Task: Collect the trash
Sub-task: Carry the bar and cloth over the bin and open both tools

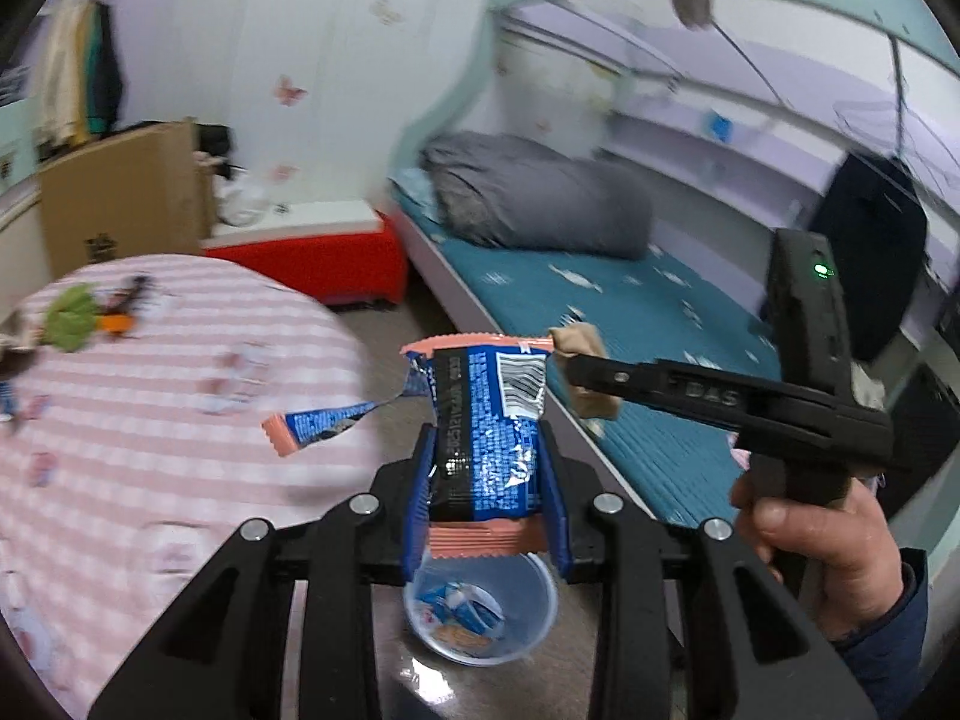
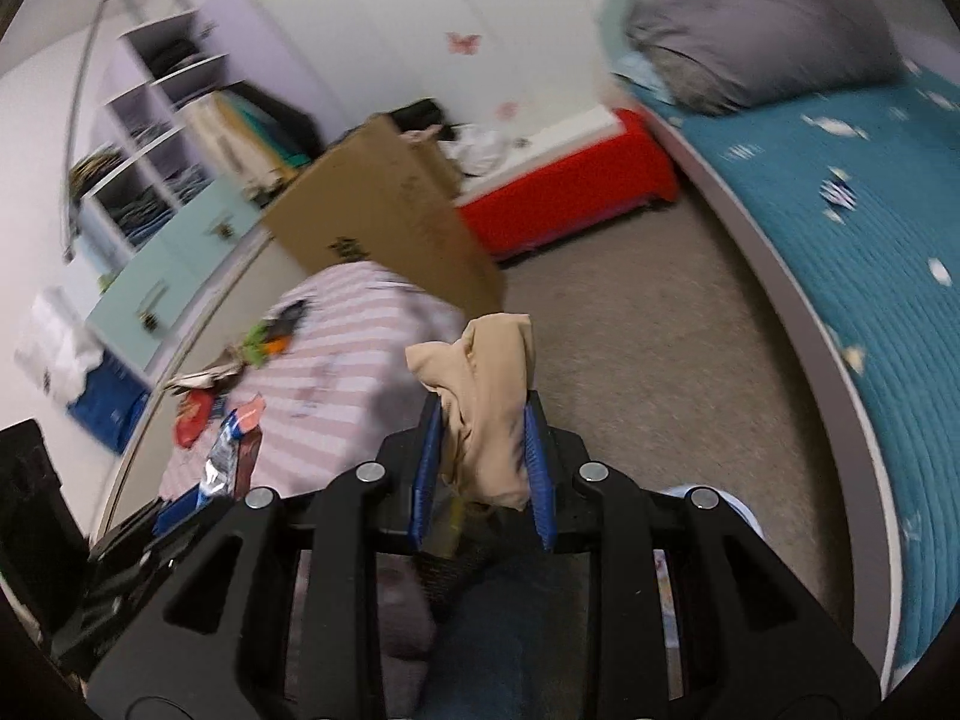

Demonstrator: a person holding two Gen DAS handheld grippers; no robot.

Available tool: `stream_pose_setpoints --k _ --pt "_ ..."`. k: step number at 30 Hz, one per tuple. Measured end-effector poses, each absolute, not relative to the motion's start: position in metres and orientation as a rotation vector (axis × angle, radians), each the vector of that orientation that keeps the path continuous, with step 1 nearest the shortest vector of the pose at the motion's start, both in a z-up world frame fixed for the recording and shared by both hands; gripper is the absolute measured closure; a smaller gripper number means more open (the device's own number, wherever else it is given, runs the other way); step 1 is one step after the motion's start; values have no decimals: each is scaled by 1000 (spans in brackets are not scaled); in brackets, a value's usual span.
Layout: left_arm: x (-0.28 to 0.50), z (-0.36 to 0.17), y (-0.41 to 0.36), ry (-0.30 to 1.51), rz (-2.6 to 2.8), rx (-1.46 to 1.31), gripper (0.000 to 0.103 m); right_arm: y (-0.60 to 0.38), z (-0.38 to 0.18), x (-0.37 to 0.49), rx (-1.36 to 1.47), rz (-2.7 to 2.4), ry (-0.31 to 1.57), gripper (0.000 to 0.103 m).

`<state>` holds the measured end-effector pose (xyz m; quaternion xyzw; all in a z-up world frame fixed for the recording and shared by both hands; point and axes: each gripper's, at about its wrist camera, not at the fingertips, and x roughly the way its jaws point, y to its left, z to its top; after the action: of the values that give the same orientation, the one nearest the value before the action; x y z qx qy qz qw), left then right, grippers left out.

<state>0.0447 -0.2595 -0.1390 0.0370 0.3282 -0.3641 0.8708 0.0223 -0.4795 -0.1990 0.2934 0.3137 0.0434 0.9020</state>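
Right below the wrapper (image 1: pixel 489 420) sits the plastic cup (image 1: pixel 480 618), so it drops straight down. Left claw (image 1: pixel 487 480) pinches it upright. Right claw (image 2: pixel 485 444) pinches a beige scrap (image 2: pixel 486 396), off to the side, farther from the cup.

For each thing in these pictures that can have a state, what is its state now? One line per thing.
left gripper: shut on the wrapper.
wrapper: torn open, a strip hanging to one side.
right gripper: shut on the beige wad.
beige wad: crumpled, held between the pads.
plastic cup: upright below the left gripper, scraps inside.
cardboard box: open at the top.
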Motion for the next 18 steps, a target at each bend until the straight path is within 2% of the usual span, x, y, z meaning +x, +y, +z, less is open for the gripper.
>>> stream_pose_setpoints --k 8,18 --pt "43 -215 -344 836 -830 193 72 -542 -287 8 751 -36 759 77" --pt "87 -335 -373 1094 -763 235 72 -567 -402 15 894 -93 933 77"
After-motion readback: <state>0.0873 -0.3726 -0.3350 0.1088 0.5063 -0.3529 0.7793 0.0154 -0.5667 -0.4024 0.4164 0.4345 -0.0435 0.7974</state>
